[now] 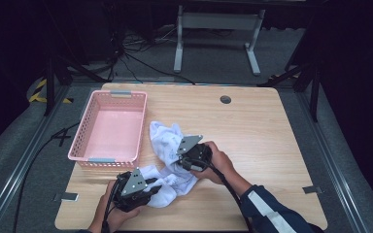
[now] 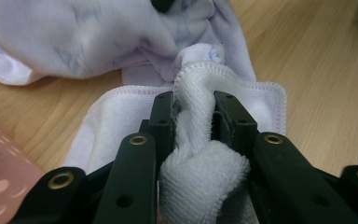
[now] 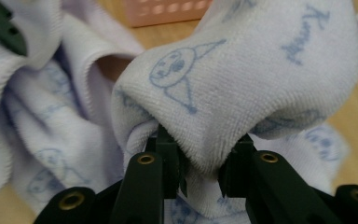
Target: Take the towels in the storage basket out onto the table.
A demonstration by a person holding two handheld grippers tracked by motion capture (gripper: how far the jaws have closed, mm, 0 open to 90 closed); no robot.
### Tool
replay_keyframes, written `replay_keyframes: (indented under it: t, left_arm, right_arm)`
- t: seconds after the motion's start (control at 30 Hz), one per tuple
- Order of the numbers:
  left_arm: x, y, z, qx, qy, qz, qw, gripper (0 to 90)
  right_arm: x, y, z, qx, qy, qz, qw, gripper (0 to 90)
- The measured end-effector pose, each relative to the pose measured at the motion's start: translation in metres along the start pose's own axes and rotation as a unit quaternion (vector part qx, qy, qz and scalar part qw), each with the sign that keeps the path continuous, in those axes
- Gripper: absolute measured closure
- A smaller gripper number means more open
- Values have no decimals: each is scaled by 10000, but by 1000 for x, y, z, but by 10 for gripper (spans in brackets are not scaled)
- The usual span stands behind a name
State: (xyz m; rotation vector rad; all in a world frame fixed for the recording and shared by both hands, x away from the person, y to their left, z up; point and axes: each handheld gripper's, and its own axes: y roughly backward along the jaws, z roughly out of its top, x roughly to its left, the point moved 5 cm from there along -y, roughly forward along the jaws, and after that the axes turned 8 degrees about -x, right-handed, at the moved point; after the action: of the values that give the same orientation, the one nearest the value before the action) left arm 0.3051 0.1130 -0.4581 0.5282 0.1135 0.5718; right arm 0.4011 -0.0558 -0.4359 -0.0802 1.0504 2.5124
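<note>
Nearest the camera, at the lower left of the high view, the person's left hand holds the left gripper [image 1: 148, 186] low over the front edge of the tabletop [image 1: 252, 136]. In the left gripper view its two black fingers [image 2: 163, 123] are clamped on a bunched fold of a white towel [image 1: 167, 145], with a thick roll of terry cloth squeezed between them and a stitched hem showing just beyond the tips.

Slightly above and to the right of it, near the middle of the high view, the right hand holds the right gripper [image 1: 180, 160] over the same towel. In the right gripper view its fingers [image 3: 168, 154] pinch a rounded hump of the cloth, which bulges over both tips and carries faint blue cartoon drawings and lettering.

That towel lies crumpled on the tabletop in the lower middle of the high view, stretching from one gripper to the other. Just to its left, in the left half of the frame, stands a pink plastic basket [image 1: 90, 127] with perforated walls, close beside the towel's upper end.
</note>
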Motion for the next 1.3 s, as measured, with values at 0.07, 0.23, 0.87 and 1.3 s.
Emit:
replay_keyframes:
  t: [0.07,0.23,0.87,1.3]
  left_arm:
    - [-3,5,-3,33,34,-64,10000,705]
    - [-11,7,-16,279,151,-203,9993,676]
    - [4,46,-23,-175,611,196,9978,456]
    - [36,19,-46,386,713,472,9956,485]
  right_arm:
    - [13,-9,-6,90,51,299,9995,716]
    - [31,-12,-13,-102,-76,942,9955,533]
    - [-47,52,-20,-945,-831,-253,9917,507]
    - [-80,-62,-3,235,-891,29,9957,484]
